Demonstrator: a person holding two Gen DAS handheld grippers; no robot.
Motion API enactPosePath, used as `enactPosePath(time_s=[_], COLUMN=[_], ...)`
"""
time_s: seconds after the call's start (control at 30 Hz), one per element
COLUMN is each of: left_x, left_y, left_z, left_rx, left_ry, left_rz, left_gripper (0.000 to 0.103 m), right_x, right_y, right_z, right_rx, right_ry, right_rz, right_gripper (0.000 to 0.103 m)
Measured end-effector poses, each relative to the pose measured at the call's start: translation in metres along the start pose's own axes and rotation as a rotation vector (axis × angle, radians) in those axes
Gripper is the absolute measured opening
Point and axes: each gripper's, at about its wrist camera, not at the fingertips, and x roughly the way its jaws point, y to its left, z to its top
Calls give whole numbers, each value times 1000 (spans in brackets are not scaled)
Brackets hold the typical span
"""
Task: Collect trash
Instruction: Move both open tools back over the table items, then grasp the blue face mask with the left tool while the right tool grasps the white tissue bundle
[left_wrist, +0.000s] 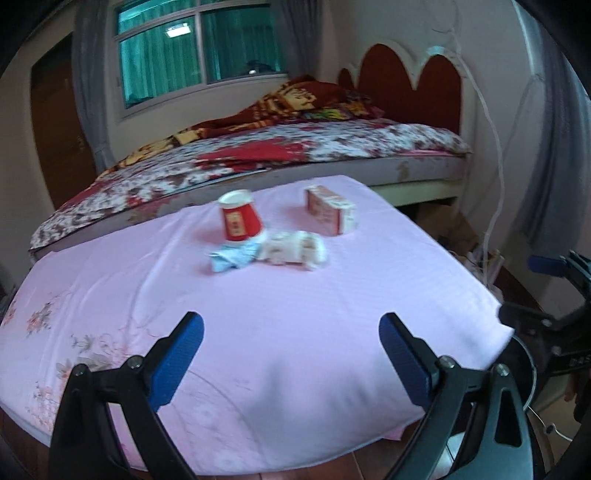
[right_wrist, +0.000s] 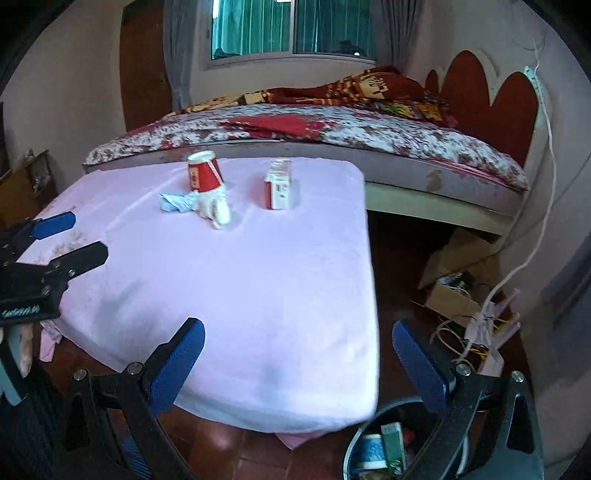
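On the pink-clothed table lie a red paper cup upside down, a red and white carton, a crumpled white wrapper and a crumpled blue tissue, all toward the far side. My left gripper is open and empty over the near part of the table. My right gripper is open and empty over the table's near right corner. The left gripper also shows at the left of the right wrist view.
A dark trash bin with some litter stands on the floor below the table's near right corner. A bed runs behind the table. A cardboard box and white cables lie on the floor to the right.
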Motion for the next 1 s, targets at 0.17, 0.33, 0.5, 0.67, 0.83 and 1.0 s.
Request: enactPosePath(time_s=[0.17, 0.33, 0.5, 0.67, 0.83, 1.0], left_x=[16, 37, 65, 96, 123, 144], left_y=[32, 57, 76, 85, 98, 100], left_z=[2, 2, 9, 20, 32, 36], left_rx=[-54, -100, -135, -109, -87, -79], left_ry=[0, 33, 61, 88, 110, 135], left_rz=[13, 6, -9, -20, -2, -22], left_gripper=[96, 91, 83, 79, 77, 77], right_x=[16, 33, 58, 94, 142, 177], right_y=[7, 26, 43, 55, 64, 77], right_z=[14, 24, 44, 64, 86, 101], right_rx=[29, -20, -60, -91, -99, -129], right_ry=[-8, -52, -13, 1, 51, 77], right_rz=[41, 30, 11, 46, 90, 109], right_gripper=[103, 103, 103, 87, 72, 72])
